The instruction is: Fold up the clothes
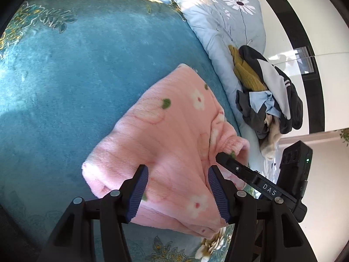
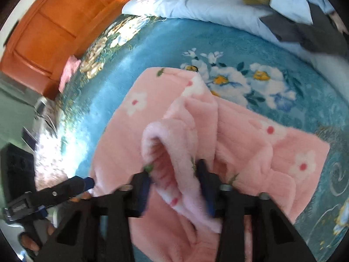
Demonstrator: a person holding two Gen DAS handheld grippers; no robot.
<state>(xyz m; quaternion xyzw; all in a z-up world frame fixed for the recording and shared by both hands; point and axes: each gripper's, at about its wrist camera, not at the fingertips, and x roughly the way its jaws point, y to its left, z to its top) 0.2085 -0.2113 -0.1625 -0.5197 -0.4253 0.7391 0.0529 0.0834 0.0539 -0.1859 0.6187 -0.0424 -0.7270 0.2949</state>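
1. The pink fleece garment w/ white flowers and green dots lay partly folded on the teal floral blanket, near the blanket's edge by the pale blue quilt.
2. In the right wrist view the same garment spread across the blanket, w/ a raised, rolled fold of fleece standing up in the middle, right in front of the camera.
3. The right gripper had that rolled fold between its blue pads; fingers were fairly close together and pressed on the fleece from both sides. Picture was blurred there, so the edges weren't sharp.
4. The left gripper hovered over the near part of the garment, fingers apart; fabric showed in the gap but the pads weren't squeezing it.
5. The right gripper's finger showed in the left wrist view too, tip touching a pink fold at the garment's right side.
6. The left gripper's finger appeared at lower left of the right wrist view, w/ the person's fingers partly visible below it.
7. A pile of other clothes (mustard, dark grey, light blue) sat on the quilt, apart from the pink garment.
8. An orange wooden headboard stood beyond the blanket.
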